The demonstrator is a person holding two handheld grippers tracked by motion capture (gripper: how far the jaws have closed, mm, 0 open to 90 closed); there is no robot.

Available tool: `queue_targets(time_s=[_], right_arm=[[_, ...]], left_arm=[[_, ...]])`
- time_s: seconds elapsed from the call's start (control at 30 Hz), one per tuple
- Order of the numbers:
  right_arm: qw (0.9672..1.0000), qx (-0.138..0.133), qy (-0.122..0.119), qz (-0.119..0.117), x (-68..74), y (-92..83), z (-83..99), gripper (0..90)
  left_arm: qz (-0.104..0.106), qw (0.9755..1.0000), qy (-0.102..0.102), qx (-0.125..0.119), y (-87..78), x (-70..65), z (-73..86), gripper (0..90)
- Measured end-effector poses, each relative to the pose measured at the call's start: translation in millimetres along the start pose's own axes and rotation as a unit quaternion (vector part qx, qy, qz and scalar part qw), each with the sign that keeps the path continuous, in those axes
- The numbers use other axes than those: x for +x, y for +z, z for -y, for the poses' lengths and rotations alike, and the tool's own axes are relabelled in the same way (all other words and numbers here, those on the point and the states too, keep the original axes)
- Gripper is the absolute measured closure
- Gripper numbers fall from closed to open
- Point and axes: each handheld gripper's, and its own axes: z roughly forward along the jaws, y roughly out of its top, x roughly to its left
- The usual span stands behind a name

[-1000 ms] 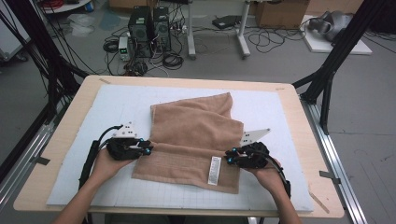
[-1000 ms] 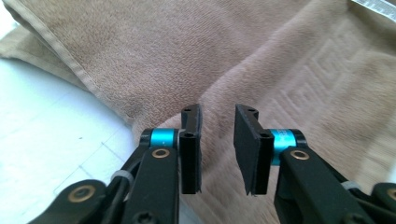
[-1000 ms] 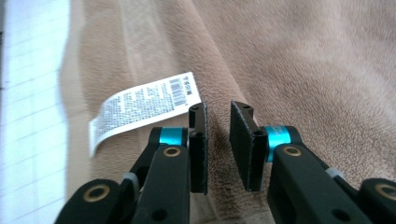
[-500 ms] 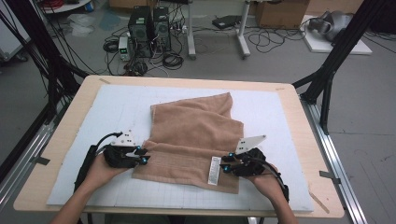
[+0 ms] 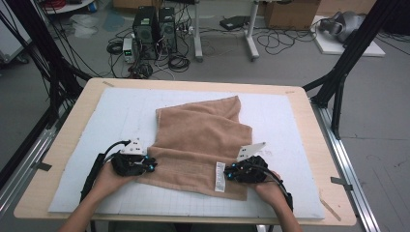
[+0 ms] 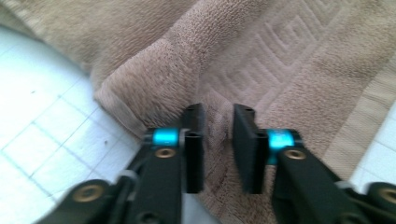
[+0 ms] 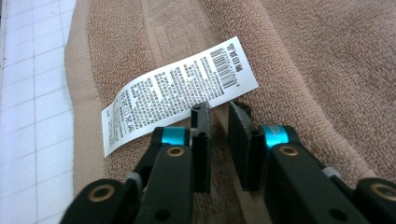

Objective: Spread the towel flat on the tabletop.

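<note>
A tan towel (image 5: 203,135) lies partly folded on the white mat, with a white care label (image 5: 220,176) near its front edge. My left gripper (image 5: 153,166) sits at the towel's front left edge. Its jaws have just been closing and now pinch a ridge of towel (image 6: 280,56) between them (image 6: 218,116). My right gripper (image 5: 227,175) is at the front right, beside the label (image 7: 182,88). Its jaws have also just been closing, and a fold of the towel (image 7: 303,56) is pressed between them (image 7: 219,112).
The white gridded mat (image 5: 96,125) covers most of the wooden table (image 5: 309,116). Black frame legs (image 5: 338,82) stand at the table's far corners. Computers and tangled cables (image 5: 154,29) lie on the floor beyond the far edge.
Both grippers have slid a little toward the table's near edge and sunk onto the towel. Their jaws have narrowed onto the cloth.
</note>
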Motion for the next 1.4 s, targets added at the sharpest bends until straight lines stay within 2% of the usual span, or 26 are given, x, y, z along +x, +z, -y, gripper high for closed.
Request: queue_targets(time_s=[0.13, 0.27, 0.43, 0.63, 0.83, 1.23, 1.33, 1.37, 1.4], right_arm=[[1.0000, -0.001, 0.002, -0.009, -1.6, 0.9, -0.5, 87.0], [1.0000, 0.001, -0.005, -0.007, -1.2, 0.5, -1.3, 87.7], [0.9999, 0.001, -0.011, -0.013, 1.2, -1.7, -1.8, 87.9], [0.9995, -0.009, -0.024, -0.019, 13.6, -12.0, -4.1, 87.9], [0.9986, -0.018, -0.040, -0.030, 26.1, -22.6, -4.8, 88.0], [0.9970, -0.019, -0.055, -0.051, 47.2, -33.9, -4.2, 87.7], [0.9952, -0.022, -0.064, -0.070, 50.8, -37.9, -5.0, 86.1], [0.9948, -0.031, -0.063, -0.074, 51.1, -40.2, -5.7, 79.7], [0.9950, -0.041, -0.056, -0.072, 50.8, -42.9, -6.7, 77.2]], left_arm=[[-0.002, 1.0000, 0.001, 0.001, 0.1, -1.7, -0.4, 85.2], [-0.005, 1.0000, 0.003, 0.003, -0.9, -3.5, -1.0, 85.9], [0.006, 1.0000, 0.005, 0.005, -6.5, -6.4, 0.7, 86.1], [0.002, 0.9999, 0.013, -0.002, -18.0, -14.4, 0.7, 86.2], [0.008, 0.9995, 0.028, -0.011, -30.8, -29.0, 4.4, 86.2], [0.038, 0.9983, 0.036, -0.025, -48.5, -47.7, 14.0, 85.6], [0.042, 0.9979, 0.036, -0.033, -53.0, -48.7, 13.3, 81.5], [0.043, 0.9979, 0.036, -0.034, -53.5, -47.4, 12.1, 79.4], [0.041, 0.9979, 0.035, -0.036, -52.6, -46.0, 10.7, 76.3]])
